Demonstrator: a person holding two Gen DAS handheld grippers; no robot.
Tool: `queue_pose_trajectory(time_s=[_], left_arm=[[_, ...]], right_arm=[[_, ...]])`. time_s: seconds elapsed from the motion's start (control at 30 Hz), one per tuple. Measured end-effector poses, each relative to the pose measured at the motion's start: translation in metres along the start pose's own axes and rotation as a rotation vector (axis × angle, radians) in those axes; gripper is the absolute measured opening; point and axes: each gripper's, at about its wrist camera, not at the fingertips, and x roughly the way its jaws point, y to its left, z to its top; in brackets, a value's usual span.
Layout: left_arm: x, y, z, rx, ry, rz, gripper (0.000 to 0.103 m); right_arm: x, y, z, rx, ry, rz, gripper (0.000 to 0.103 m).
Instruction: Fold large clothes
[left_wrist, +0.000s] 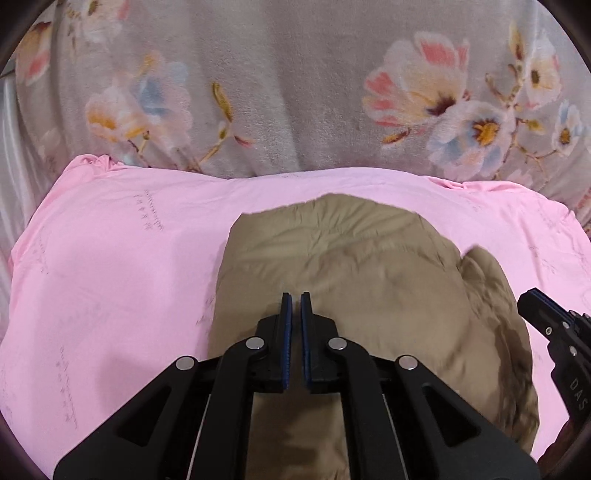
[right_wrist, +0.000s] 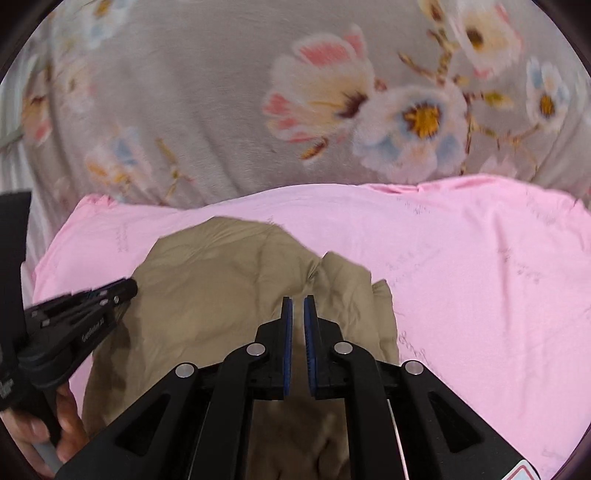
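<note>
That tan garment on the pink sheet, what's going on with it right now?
A person is folding a tan garment on a pink sheet, a gripper in each hand. It lies bunched in a rough, rounded heap with a floral blanket behind it. The left gripper and right gripper hang over it with jaws barely apart and nothing between them, so neither holds the cloth.

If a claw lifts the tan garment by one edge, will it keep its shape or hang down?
The tan garment will probably hang limp: it lies in soft creases and rumpled folds. It looks slightly padded, so likely light yet bulky. On the smooth pink sheet it may slide when pushed.
</note>
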Motion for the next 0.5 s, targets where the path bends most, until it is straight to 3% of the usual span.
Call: queue_pose_trajectory(time_s=[0.13,0.2,0.4,0.5], left_arm=[[-0.010,-0.003,-0.028,0.029,-0.022,0.031,0.005],[-0.009,-0.008,-0.037,0.047,-0.050,0.053,0.004],[0.000,-0.022,-0.058,0.098,-0.140,0.123,0.003],[0.003,-0.016,-0.056,0.066,-0.131,0.085,0.003]], right_arm=[[0.003,0.005,-0.030,-0.002,0.051,0.012,0.008],[0.007,0.004,-0.039,0.004,0.035,0.009,0.008],[0.013,0.024,-0.054,-0.093,-0.010,-0.092,0.008],[0.016,0.019,-0.053,-0.073,-0.002,-0.072,0.008]])
